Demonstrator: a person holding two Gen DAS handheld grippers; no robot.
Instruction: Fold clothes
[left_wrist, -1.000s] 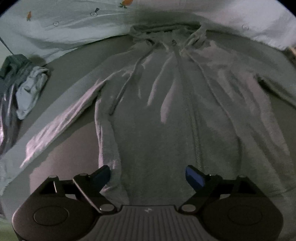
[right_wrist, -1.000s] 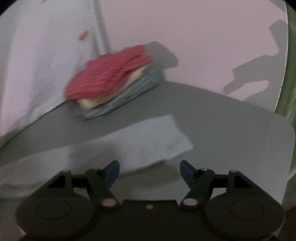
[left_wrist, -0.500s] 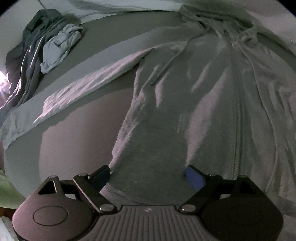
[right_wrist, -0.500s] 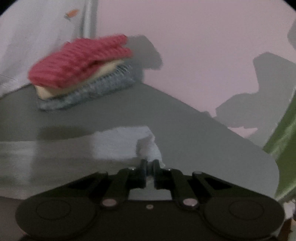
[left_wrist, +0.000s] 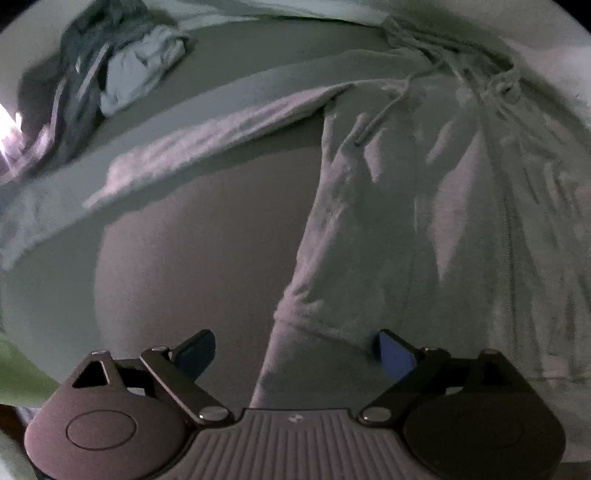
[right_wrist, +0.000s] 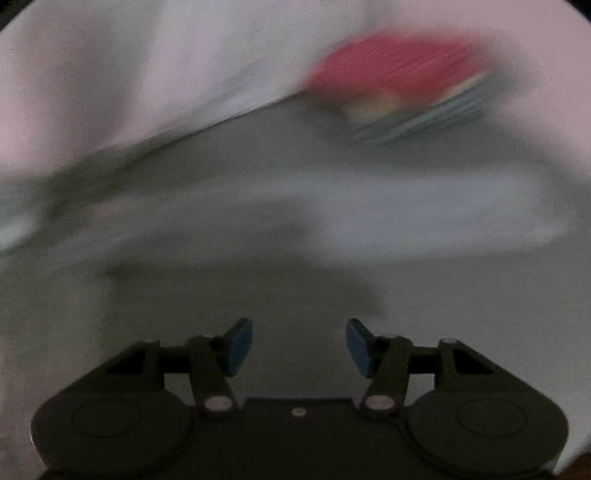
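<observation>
Two grippers are in view. The left gripper (left_wrist: 295, 354) has its jaws spread wide and hangs over the lower corner of a grey zip hoodie (left_wrist: 424, 229); the hem corner lies between the pads, and no pad presses on it. The hoodie is laid flat, front up, on a grey surface (left_wrist: 192, 251), with one sleeve (left_wrist: 207, 147) stretched away toward a heap of unfolded clothes (left_wrist: 110, 74). The right gripper (right_wrist: 299, 347) is opening, with nothing between its jaws; beyond it lies a pale, blurred length of cloth (right_wrist: 424, 218), and farther off a folded stack (right_wrist: 402, 85) topped in red. The hoodie appears soft, limp and fairly thick, so it will sag and drag; take hold at the ribbed hem corner or the cuff, where the fabric bunches firmly.
</observation>
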